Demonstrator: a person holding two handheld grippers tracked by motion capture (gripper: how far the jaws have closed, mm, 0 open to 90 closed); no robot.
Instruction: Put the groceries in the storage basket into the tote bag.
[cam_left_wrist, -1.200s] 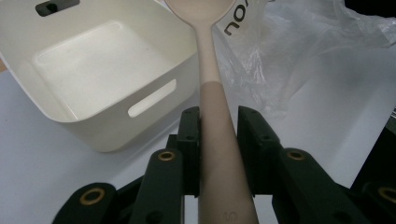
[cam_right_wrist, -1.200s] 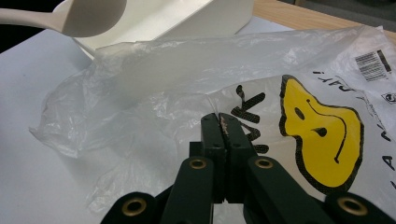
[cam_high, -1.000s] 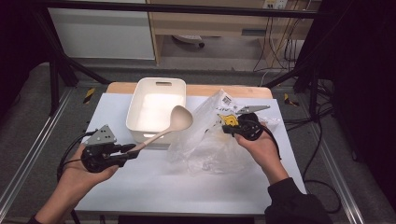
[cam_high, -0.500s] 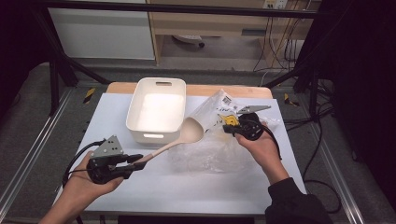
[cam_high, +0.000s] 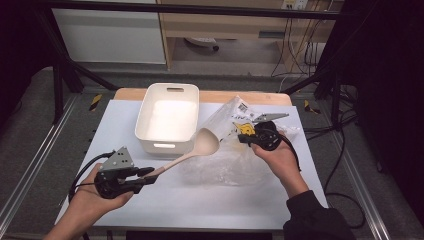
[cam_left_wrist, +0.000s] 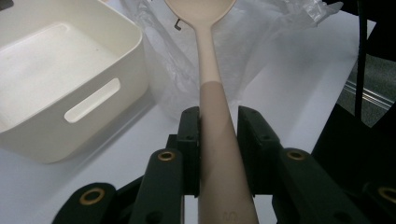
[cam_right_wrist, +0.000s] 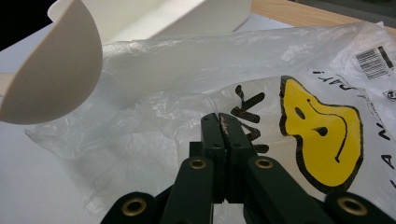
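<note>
A beige long-handled spoon (cam_high: 206, 143) slants up from my left gripper (cam_high: 147, 175), which is shut on its handle near the table's front left. In the left gripper view the handle (cam_left_wrist: 212, 93) runs between both jaws of the left gripper (cam_left_wrist: 218, 126). The spoon's bowl hangs beside the left edge of a clear plastic bag (cam_high: 225, 165) with a yellow smiley print (cam_right_wrist: 322, 135). My right gripper (cam_high: 241, 136) is shut on the bag's film and holds its upper edge off the table. In the right gripper view its jaws (cam_right_wrist: 220, 123) pinch the plastic, with the spoon bowl (cam_right_wrist: 56, 79) at upper left.
A white rectangular bin (cam_high: 167, 145) with slot handles stands empty behind the spoon, left of the bag. A white sheet (cam_high: 200, 205) covers the wooden tabletop. Cables trail from both grippers, and more hang past the table's right edge.
My left gripper has drawn back toward the table's near edge and slightly right. The spoon's bowl has come down from beside the bin's corner to the bag's left edge. The right gripper has stayed put.
</note>
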